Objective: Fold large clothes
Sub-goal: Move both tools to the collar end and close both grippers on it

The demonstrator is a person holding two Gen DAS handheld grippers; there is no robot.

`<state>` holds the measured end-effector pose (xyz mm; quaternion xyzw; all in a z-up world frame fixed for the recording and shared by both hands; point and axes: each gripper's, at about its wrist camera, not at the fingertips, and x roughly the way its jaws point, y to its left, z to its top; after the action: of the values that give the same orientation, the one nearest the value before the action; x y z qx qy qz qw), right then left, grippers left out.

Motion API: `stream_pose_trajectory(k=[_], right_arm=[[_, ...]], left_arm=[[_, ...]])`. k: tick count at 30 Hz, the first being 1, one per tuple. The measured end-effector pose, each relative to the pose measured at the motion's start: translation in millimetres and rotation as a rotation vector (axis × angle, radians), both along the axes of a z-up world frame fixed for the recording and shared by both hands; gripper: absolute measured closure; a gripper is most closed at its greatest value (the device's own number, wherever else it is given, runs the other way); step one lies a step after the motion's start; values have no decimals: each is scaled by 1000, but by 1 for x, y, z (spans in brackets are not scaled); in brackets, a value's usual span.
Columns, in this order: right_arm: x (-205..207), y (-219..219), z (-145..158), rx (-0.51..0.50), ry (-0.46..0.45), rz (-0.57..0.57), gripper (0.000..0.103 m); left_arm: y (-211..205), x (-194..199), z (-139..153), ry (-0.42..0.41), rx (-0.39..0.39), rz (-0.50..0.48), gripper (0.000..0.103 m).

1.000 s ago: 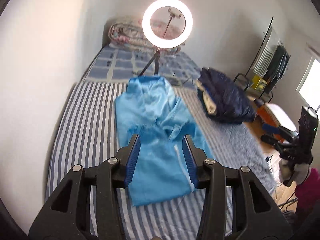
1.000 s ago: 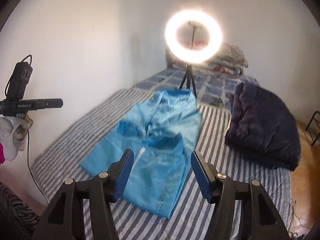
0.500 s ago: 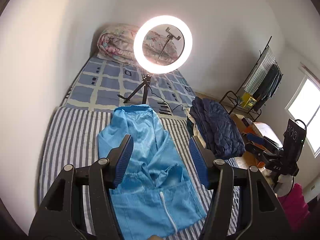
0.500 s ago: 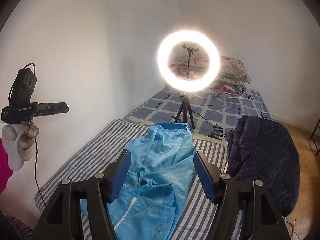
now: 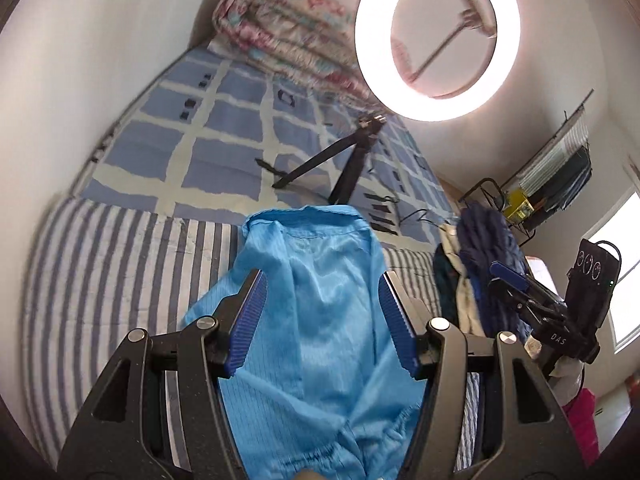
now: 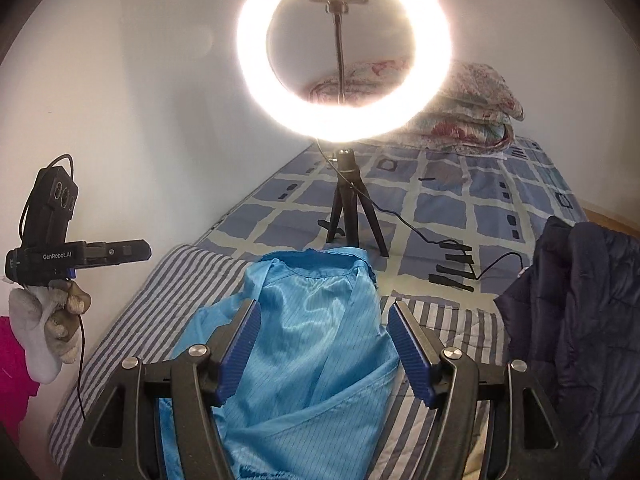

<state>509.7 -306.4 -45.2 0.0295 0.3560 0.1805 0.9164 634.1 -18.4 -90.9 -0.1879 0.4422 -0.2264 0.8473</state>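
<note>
Ring light (image 6: 344, 52) glaring, edges warped — perhaps motion-blurred

Bed (image 6: 480, 200) bears blue garment (image 6: 320, 340), tripod (image 6: 352, 216), jacket (image 6: 580, 320).

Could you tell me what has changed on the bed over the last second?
Both grippers, left and right, advanced along the blue garment towards its far hem and the ring light, the left one's fingers spreading. Nothing was grasped. The garment and dark jacket stayed put.
</note>
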Motion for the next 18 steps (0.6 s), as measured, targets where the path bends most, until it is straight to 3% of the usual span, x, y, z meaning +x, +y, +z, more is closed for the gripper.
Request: stream_pose_trajectory(k=[3,11,18], right_arm=[[34,1,-31,-2,38,-11,34],[101,12,-88,10,112,2,34],[126,24,-113,12,147,17,34]], left_arm=[[-1,33,-39,62,-24,8,43],[7,92,-108,182,-110,77,43],[-4,110,-129,211,-154,48,43]])
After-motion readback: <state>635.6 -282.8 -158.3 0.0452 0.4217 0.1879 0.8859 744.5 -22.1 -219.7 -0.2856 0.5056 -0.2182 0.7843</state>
